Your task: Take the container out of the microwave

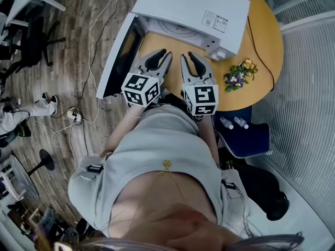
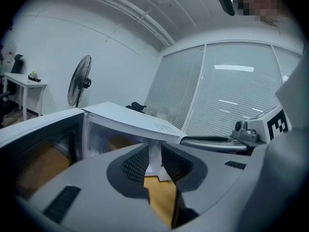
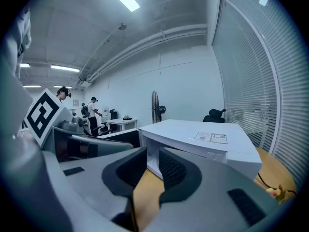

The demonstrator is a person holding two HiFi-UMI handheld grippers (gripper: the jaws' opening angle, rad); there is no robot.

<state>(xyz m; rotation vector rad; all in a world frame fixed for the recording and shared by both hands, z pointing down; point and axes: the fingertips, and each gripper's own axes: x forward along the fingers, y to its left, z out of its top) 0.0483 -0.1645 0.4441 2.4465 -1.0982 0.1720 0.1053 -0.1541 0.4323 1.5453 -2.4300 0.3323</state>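
Note:
A white microwave (image 1: 193, 9) stands on the round wooden table (image 1: 261, 35), its door (image 1: 118, 56) swung open to the left. I cannot make out a container inside the pale cavity (image 2: 116, 139). My left gripper (image 1: 158, 56) and right gripper (image 1: 189, 59) hover side by side close to my body, just in front of the microwave. In the left gripper view, the left gripper (image 2: 154, 153) shows a narrow gap with nothing in it. The right gripper (image 3: 153, 161) is the same, aimed at the microwave (image 3: 193, 134).
A small bunch of flowers (image 1: 239, 73) lies at the table's right edge, near a black cable (image 1: 260, 54). A blue chair (image 1: 246, 137) with two small bottles (image 1: 233, 123) sits at my right. A floor fan (image 2: 79, 81) and people (image 3: 91, 111) are in the background.

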